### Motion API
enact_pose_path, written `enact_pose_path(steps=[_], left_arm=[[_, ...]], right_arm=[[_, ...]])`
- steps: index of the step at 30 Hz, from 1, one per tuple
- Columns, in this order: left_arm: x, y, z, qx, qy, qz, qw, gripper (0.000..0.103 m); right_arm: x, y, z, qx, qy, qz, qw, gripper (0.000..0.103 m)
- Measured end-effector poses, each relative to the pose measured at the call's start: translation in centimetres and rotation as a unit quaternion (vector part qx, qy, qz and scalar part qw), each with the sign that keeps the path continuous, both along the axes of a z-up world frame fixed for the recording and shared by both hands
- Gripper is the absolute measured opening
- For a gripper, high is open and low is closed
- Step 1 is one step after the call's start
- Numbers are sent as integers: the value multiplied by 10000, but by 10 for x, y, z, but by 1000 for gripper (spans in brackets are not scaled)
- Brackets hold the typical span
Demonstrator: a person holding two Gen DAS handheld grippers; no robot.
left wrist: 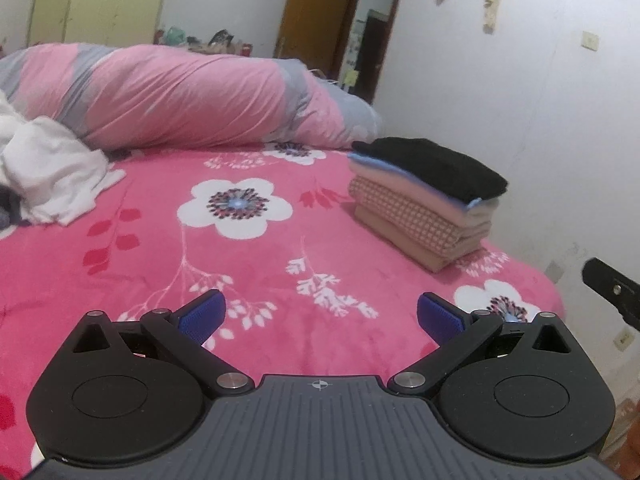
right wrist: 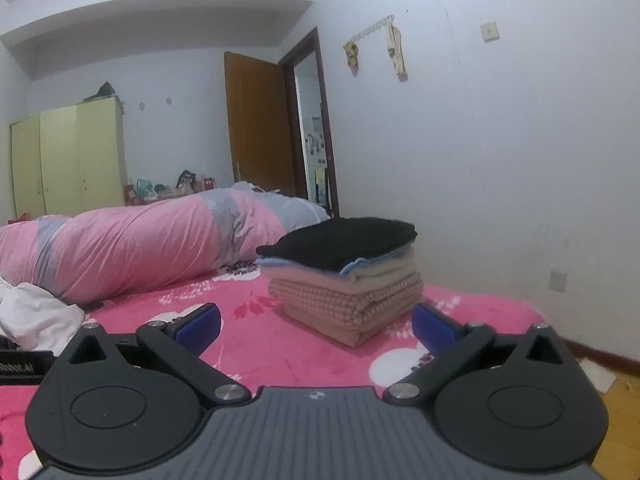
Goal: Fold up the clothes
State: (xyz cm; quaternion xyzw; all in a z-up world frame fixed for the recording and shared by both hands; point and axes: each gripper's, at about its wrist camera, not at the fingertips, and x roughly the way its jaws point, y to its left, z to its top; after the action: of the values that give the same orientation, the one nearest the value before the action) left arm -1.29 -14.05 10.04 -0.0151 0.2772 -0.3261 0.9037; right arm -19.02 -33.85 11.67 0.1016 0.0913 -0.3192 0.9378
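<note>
both tools spread, nothing held: left tool [left wrist: 322,312], right tool [right wrist: 316,322]. folded stack [right wrist: 344,276] done, far right on bed [left wrist: 248,272]. next: white garment [left wrist: 48,168], grab two corners, lay flat.

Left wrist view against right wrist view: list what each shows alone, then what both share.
Left wrist only: the black tip of the right tool at the frame's right edge.
Right wrist only: the ceiling, wooden floor, full yellow wardrobe.
Both: folded stack topped by a black garment, crumpled white garment, rolled pink-grey duvet, floral blanket, open door.
</note>
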Motion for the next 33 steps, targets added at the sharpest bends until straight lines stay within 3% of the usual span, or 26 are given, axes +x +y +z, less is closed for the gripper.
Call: enact_pose_path(steps=[7,10,17,33], left_arm=[[-13,-24,2,176,-308,-259,9990,103],[-19,-34,5,66,-375,-464,9982,103],[-31,-53,7,145,-583,-572,9966,103],[-31,-66,14,243,-791,-427,9957,103]], right_arm=[[4,-7,1,47,312,-134,9994,103],[5,-12,0,102,433,-170,9989,103],[-2,-20,0,174,499,-386,9979,103],[-4,-29,1,69,561,-462,9973,103]])
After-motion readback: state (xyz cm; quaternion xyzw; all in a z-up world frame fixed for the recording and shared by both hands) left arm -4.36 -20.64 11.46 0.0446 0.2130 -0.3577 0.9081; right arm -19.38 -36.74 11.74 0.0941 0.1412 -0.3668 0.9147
